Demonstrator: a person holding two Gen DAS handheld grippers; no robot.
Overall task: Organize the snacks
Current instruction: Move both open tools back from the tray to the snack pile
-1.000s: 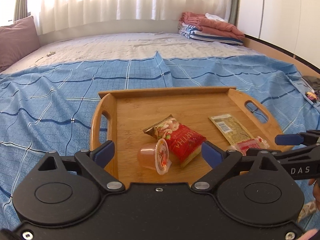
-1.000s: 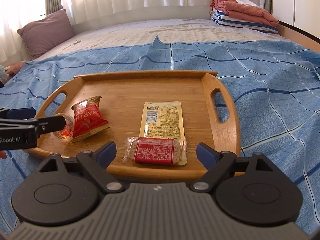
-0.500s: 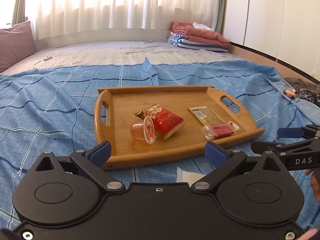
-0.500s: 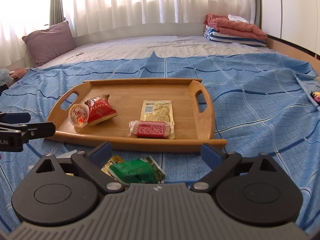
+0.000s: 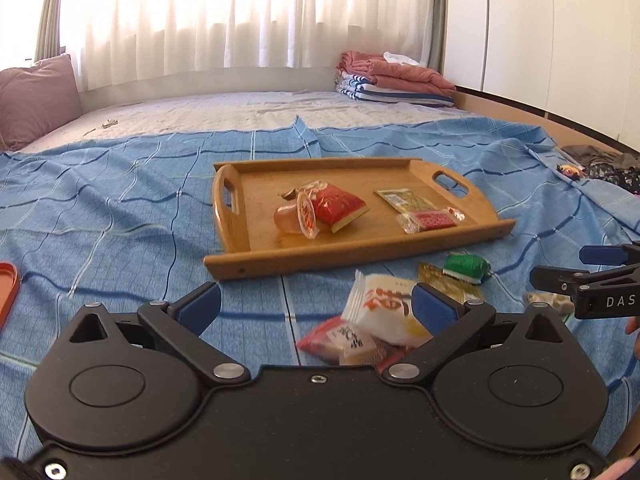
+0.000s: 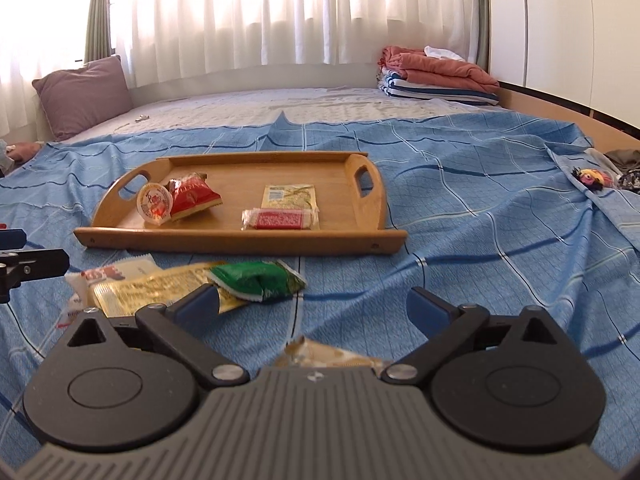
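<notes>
A wooden tray [image 5: 352, 258] lies on the blue bedspread. On it are a jelly cup [image 5: 296, 216], a red packet [image 5: 336, 206], a flat yellow-green packet [image 5: 404, 200] and a red bar in clear wrap [image 5: 432, 220]. In front of it lie loose snacks: a white-and-orange packet [image 5: 384, 308], a green packet [image 6: 256, 280] and a gold packet [image 6: 160, 288]. My left gripper [image 5: 316, 308] hangs open over the bedspread, the white packet beside its right finger. My right gripper [image 6: 312, 308] holds nothing; its jaws are opening, and a brown wrapper [image 6: 320, 354] lies below them.
An orange-red lid [image 5: 8, 288] shows at the far left edge. Folded blankets [image 5: 392, 76] sit at the back right, a mauve pillow [image 6: 84, 96] at the back left. Dark clothes [image 5: 600, 168] lie by the bed's wooden right edge.
Both grippers have drawn back from the tray, which now looks smaller and farther. The loose snacks on the bedspread have come into view, and both pairs of jaws stand slightly wider.
</notes>
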